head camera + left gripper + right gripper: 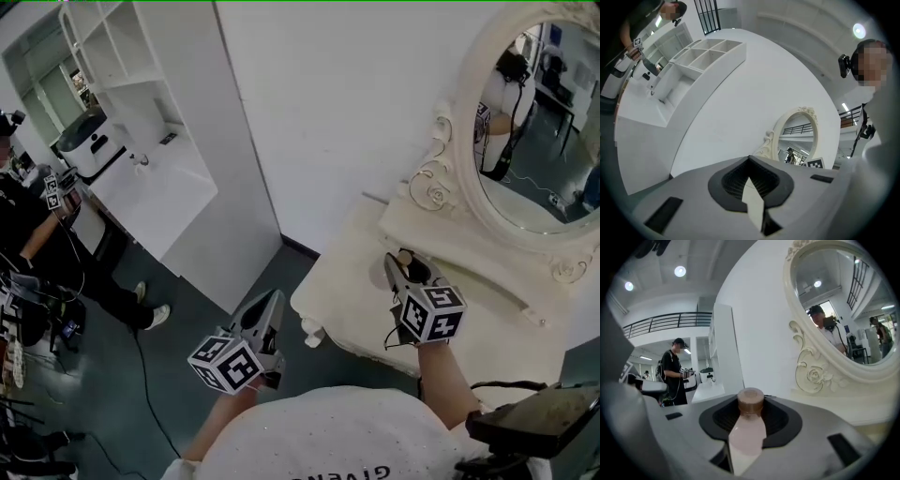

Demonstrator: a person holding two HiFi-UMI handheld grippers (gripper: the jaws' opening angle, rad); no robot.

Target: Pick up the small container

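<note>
The small container [749, 427] is a pale pink bottle with a brown cap, standing upright between the jaws of my right gripper [748, 439], which is shut on it. In the head view the right gripper [410, 274] hovers over the cream vanity table [352, 281], just in front of the mirror's base, and the bottle's dark top [406, 255] pokes out between the fingers. My left gripper [269, 309] hangs over the floor to the left of the table. Its jaws stand a little apart with nothing between them; the left gripper [754, 202] faces the white wall.
An oval mirror [544, 122] in an ornate cream frame rises behind the table. A tall white shelf unit [141, 112] stands at the left against the wall. A person in black [37, 234] stands at the far left among cables. Dark equipment [534, 422] sits at the lower right.
</note>
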